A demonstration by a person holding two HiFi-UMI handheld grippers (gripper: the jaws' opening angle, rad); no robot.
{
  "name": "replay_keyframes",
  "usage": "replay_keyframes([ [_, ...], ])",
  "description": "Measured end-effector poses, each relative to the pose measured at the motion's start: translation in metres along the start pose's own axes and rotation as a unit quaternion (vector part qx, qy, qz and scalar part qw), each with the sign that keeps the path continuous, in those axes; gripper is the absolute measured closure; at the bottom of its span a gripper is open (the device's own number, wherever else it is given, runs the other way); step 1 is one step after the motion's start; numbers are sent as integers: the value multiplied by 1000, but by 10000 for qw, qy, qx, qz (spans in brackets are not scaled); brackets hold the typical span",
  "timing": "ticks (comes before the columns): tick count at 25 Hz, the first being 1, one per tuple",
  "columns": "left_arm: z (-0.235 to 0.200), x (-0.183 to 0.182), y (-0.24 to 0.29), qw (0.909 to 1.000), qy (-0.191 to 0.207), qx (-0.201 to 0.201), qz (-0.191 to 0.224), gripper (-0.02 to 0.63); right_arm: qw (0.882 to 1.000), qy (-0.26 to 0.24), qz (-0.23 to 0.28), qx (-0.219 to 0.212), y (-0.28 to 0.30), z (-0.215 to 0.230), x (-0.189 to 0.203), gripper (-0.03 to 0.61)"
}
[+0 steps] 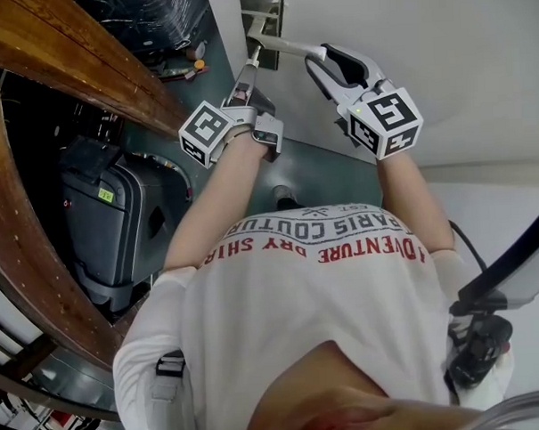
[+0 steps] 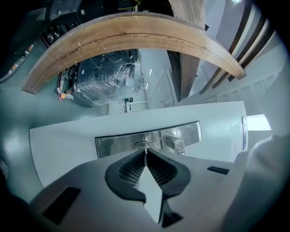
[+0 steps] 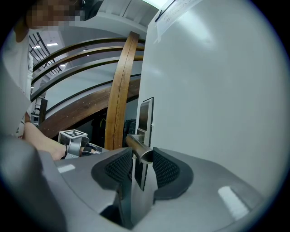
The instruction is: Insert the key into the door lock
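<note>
Listing my two hand-held grippers and what each holds

Left gripper (image 2: pixel 145 154): jaws pressed together on the key (image 2: pixel 145 148), a thin blade seen edge-on between the ribbed pads. It sticks straight out past the jaw tips, and its end meets the keyhole (image 2: pixel 141 145) in the steel lock plate (image 2: pixel 115 145). I cannot tell how far in it sits.

Right gripper (image 3: pixel 141 157): jaws clamped on the door handle (image 3: pixel 137 146), one pad on each side of the round bar near its free end. The bar runs back to the lock plate on the white door (image 3: pixel 217 90).

Head view: left gripper (image 1: pixel 248 72) points up at the plate (image 1: pixel 265 18), just beside the right gripper (image 1: pixel 321 60) on the handle. A curved wooden railing (image 1: pixel 58 58) runs to their left
</note>
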State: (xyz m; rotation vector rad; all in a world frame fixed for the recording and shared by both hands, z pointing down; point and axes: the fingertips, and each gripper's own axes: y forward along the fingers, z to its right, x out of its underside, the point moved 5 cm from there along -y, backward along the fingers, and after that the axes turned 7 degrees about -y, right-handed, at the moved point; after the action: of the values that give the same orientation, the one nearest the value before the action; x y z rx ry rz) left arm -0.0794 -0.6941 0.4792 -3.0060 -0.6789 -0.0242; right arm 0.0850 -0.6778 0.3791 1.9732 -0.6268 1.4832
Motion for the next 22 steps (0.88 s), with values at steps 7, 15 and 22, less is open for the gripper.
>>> replay_keyframes([
  [7,-2,2,8,9995,-293,41,59,591,10000,6,24,1,0,-1,0,442],
  [15,-3,4,25,9977,-622,105,248,592,10000,-33,69,7,-1,-3,-1,445],
  [22,-2,4,31,9968,-690,263,302,591,9999,-100,66,52,-1,-3,-3,445],
])
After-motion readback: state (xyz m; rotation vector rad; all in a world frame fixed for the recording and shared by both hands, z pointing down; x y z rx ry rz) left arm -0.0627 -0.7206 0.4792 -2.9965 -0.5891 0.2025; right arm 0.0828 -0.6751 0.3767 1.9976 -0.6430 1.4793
